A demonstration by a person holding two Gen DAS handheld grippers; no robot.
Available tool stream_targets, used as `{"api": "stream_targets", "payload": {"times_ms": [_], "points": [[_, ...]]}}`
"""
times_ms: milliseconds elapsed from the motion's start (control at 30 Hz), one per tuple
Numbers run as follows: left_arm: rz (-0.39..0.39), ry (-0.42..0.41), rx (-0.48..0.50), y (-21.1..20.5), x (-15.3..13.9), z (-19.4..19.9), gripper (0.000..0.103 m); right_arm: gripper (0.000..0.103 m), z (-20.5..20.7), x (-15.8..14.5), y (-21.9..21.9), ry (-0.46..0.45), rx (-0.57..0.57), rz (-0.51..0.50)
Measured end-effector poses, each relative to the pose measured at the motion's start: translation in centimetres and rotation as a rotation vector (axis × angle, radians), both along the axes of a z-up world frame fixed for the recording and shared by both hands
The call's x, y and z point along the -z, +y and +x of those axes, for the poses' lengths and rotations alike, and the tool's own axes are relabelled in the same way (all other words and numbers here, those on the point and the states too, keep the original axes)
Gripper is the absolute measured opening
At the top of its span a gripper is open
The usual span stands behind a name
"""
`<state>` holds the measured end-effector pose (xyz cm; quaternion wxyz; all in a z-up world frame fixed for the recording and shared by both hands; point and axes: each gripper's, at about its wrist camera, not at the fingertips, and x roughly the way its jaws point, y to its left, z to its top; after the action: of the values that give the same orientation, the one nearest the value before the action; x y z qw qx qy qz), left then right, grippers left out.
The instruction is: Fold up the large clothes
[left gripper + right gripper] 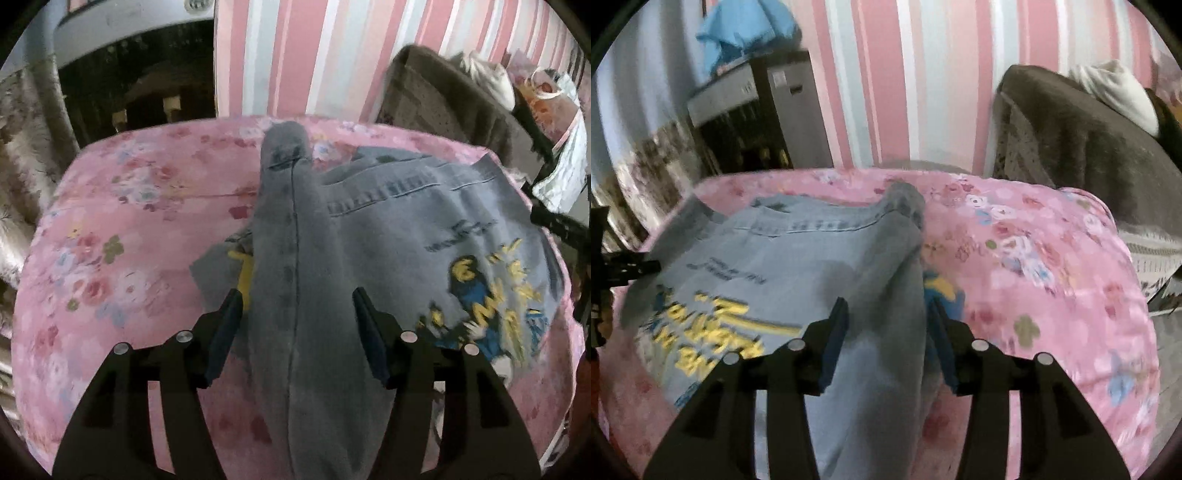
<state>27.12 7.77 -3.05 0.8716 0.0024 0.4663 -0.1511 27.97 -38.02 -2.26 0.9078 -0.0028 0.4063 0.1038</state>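
A grey-blue denim jacket (388, 236) with a yellow and blue print lies back up on a pink floral bedspread (129, 229). In the left wrist view one sleeve (291, 229) runs up between my left gripper's (297, 295) wide-apart fingers and stretches toward the far edge. In the right wrist view the jacket (798, 254) lies left, and its other sleeve (886, 317) passes between my right gripper's (888, 304) spread fingers. Both grippers stand open around the sleeves; the fabric hides whether they pinch it lower down.
The bedspread also fills the right of the right wrist view (1052, 266). A brown blanket (1089, 147) lies at the back right. A striped pink wall (332, 55) stands behind. A dark cabinet (764, 118) stands at the back left.
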Motion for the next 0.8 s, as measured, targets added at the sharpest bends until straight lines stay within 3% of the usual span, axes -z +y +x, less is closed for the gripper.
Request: {"api": "stream_targets", "payload": {"times_ms": [67,100,133,200,267,333,400,500,633,700,767,800], "points": [[-0.003,0.021,0.015,-0.5,0.7,1.0,0.053,0.043,1.6,0.9,0.5,0.05,-0.01,-0.02],[0.001,0.017,0.021,-0.7,0.9,1.3,0.046,0.034,2.0,1.2,1.2,0.055,-0.017,-0.053],[0.008,0.007,0.027,-0.9,1.0,1.3,0.034,0.006,1.8,1.4,1.8,0.048,-0.034,-0.078],[0.037,-0.039,0.025,-1.2,0.5,0.9,0.016,0.006,0.5,0.9,2.9,-0.038,-0.04,-0.171],[0.042,-0.099,0.02,-1.2,-0.3,0.1,0.011,0.005,-1.5,-0.7,3.0,-0.154,-0.007,-0.21],[0.034,-0.171,0.009,-0.8,-1.2,-0.9,0.011,0.005,-3.0,-1.9,2.4,-0.225,0.022,-0.187],[0.002,-0.187,0.007,-0.3,-1.3,-0.8,0.013,0.005,-2.8,-1.7,2.0,-0.199,0.033,-0.184],[-0.029,-0.066,-0.003,0.3,1.1,1.9,0.016,0.005,-0.9,1.0,1.6,-0.097,0.047,-0.184],[-0.064,-0.031,-0.021,1.2,1.7,2.9,0.024,0.005,0.1,1.9,0.7,-0.047,0.051,-0.151],[-0.011,-0.044,-0.035,0.9,1.2,2.6,0.031,0.01,-0.1,1.4,0.3,-0.047,0.062,-0.136],[0.05,-0.072,-0.063,0.7,0.6,2.2,0.041,0.037,-1.3,0.2,-0.2,-0.084,0.077,-0.12],[0.074,-0.09,-0.078,0.7,0.2,1.8,0.051,0.041,-1.7,0.0,-0.2,-0.092,0.077,-0.101]]}}
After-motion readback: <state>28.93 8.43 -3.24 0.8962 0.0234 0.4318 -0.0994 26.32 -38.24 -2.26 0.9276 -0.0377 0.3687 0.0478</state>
